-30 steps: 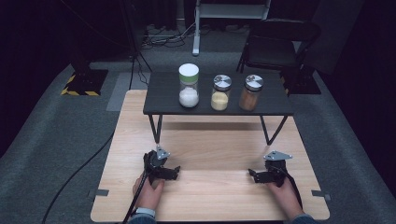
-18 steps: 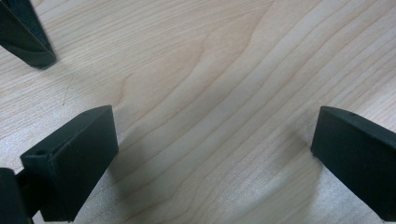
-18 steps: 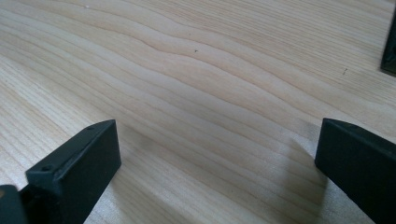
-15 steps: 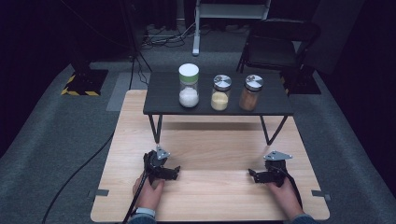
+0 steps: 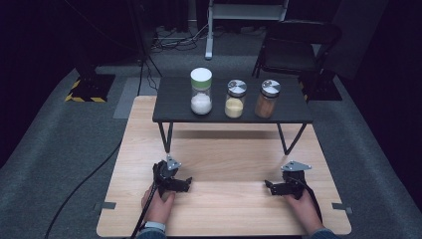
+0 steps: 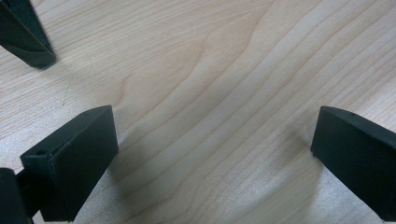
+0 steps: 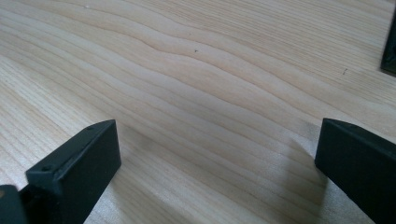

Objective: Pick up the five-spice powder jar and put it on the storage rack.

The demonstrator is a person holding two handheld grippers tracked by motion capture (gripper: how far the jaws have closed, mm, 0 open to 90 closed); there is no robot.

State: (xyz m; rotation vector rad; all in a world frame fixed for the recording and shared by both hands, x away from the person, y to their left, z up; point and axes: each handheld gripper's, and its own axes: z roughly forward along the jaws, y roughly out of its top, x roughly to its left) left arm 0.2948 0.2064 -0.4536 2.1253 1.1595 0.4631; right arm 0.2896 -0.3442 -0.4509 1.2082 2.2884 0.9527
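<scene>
On the wooden table (image 5: pixel 224 209) both grippers, left (image 5: pixel 185 184) and right (image 5: pixel 269 187), rest gaping; jars (image 5: pixel 235 98) stand well beyond

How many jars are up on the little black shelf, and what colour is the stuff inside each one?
Jar with white powder and a green-white lid: 1
Jar with yellow powder and a silver lid: 1
Jar with brown powder and a silver lid: 1
Total: 3 jars, all on the black shelf.
</scene>
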